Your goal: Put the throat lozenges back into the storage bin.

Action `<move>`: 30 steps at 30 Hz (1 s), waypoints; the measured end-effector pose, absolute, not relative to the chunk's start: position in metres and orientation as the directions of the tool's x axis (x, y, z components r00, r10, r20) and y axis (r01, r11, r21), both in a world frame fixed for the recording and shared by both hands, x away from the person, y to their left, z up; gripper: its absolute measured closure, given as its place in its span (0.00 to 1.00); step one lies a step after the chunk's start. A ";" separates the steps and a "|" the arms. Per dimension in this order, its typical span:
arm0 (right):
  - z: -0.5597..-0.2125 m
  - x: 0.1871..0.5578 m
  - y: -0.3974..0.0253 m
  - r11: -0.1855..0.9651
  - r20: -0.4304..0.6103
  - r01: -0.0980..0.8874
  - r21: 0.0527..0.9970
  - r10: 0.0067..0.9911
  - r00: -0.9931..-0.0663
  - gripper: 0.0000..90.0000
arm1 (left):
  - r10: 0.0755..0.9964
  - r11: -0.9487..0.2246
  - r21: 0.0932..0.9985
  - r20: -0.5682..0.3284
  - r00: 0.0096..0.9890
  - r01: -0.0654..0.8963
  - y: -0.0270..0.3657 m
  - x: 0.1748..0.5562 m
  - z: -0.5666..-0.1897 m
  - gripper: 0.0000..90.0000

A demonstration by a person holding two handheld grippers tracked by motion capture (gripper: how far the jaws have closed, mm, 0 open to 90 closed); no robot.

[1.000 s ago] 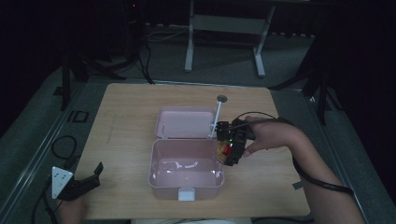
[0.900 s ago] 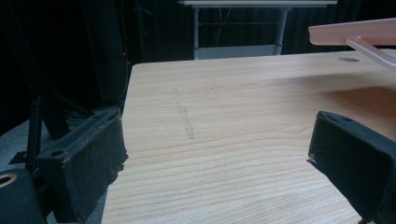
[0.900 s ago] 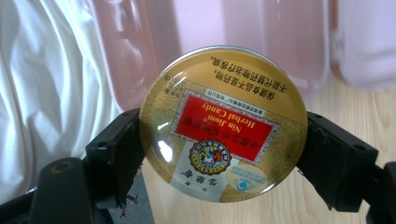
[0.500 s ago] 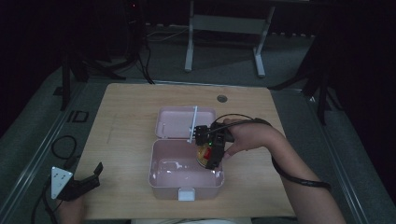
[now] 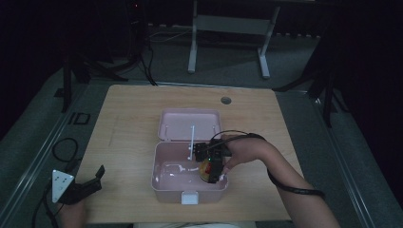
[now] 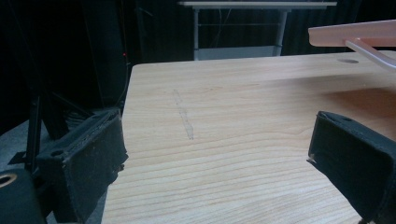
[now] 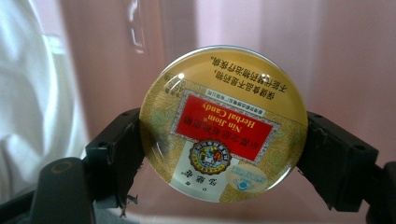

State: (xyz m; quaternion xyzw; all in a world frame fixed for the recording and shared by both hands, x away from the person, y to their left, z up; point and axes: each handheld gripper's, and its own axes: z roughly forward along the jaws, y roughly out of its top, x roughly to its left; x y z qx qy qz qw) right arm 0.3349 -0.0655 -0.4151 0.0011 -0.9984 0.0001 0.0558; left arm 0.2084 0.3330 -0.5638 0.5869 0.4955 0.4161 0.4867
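A pink plastic box point(image 5: 164, 183) stands open at the table's middle front, its lid point(image 5: 190, 124) laid back behind it. My right gripper point(image 5: 211, 171) reaches down into the box's right half, shut on a round yellow candy tin point(image 7: 223, 123) with a red label. The tin point(image 5: 206, 168) hangs between the jaws just above the pink floor. Something white and crumpled point(image 7: 32, 107) lies in the box point(image 7: 327, 56) beside the tin. My left gripper point(image 5: 88, 186) rests open at the table's front left corner with nothing between its jaws point(image 6: 210, 154).
The wooden table point(image 5: 133, 109) has a round cable hole point(image 5: 225, 100) at the back. A white latch point(image 5: 189, 197) sticks out of the box's front wall. A cable loops from my right gripper over the forearm point(image 5: 290, 187). A grey stand point(image 5: 228, 23) sits beyond the table.
My right gripper has carried the tin from beside the box's right rim leftward and down into the box. The left gripper has stayed put.
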 end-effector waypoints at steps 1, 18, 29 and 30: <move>-0.422 0.334 -0.065 1.000 0.111 -0.009 -0.017 -0.007 -0.994 0.22 | 0.987 -0.035 0.984 0.006 0.162 0.176 0.333 0.208 -0.564 0.05; -0.487 0.335 -0.047 0.992 0.125 -0.047 -0.115 -0.033 -0.992 0.22 | 0.986 -0.035 0.984 0.006 0.164 0.175 0.333 0.208 -0.564 0.05; -0.498 0.337 -0.045 0.988 0.134 -0.013 -0.157 0.008 -0.991 0.22 | 0.986 -0.037 0.984 0.007 0.165 0.176 0.333 0.208 -0.564 0.05; -0.498 0.337 -0.045 0.988 0.129 -0.011 -0.154 0.009 -0.992 0.22 | 0.986 -0.036 0.984 0.006 0.165 0.175 0.333 0.208 -0.564 0.05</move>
